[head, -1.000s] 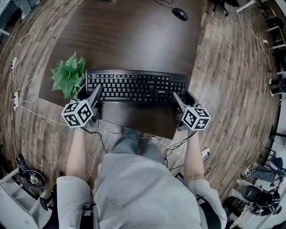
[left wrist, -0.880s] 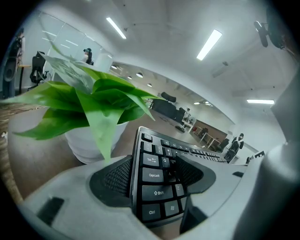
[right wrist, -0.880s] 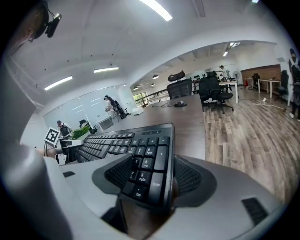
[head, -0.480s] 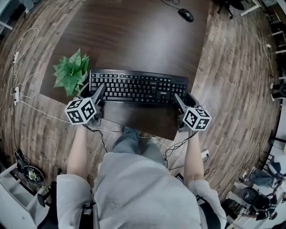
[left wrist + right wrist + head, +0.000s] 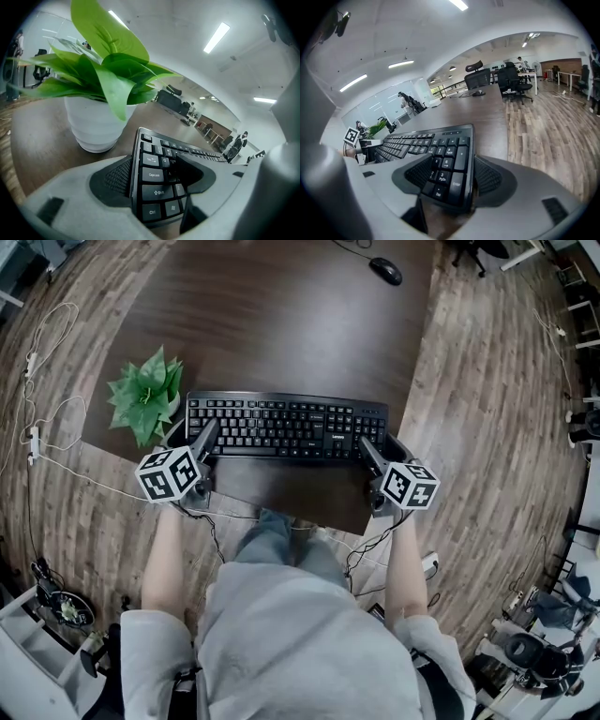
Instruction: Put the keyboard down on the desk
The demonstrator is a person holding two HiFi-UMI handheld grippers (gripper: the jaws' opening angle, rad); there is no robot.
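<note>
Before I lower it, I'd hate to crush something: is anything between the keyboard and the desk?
Nothing visible. The keyboard is over bare desk; the potted plant stands beside its left end, apart from it.

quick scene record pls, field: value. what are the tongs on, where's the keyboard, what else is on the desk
left tongs: shut on the left end of the keyboard
right tongs: shut on its right end
keyboard: keys up, level, over the near part of the desk; resting or just lifted, cannot tell
plant: on the desk, just left of the keyboard, not touching it
mouse: far end of the desk, right side
task: tongs not yet released
</note>
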